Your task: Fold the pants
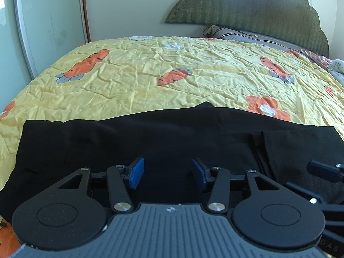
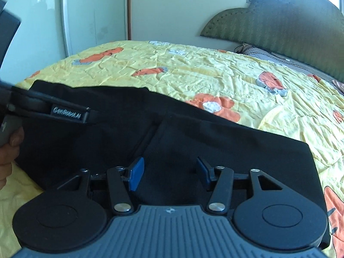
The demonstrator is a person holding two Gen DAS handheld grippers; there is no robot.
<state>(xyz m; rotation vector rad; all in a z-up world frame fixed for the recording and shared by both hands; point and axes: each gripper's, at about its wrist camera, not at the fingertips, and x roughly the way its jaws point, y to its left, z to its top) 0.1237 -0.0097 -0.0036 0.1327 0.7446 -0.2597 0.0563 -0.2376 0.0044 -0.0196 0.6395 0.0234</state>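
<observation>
Black pants lie flat across the near side of a bed, laid sideways. In the left wrist view my left gripper is open with blue pads, just above the near edge of the pants, holding nothing. In the right wrist view the pants show a fold seam near the middle, and my right gripper is open and empty over the cloth. The left gripper's body reaches in from the left there. The right gripper's tip shows at the right edge of the left view.
The bed has a yellow quilt with orange carrot and flower prints. A green padded headboard and pillows are at the far right. A white wardrobe door stands at the far left. A person's hand holds the left gripper.
</observation>
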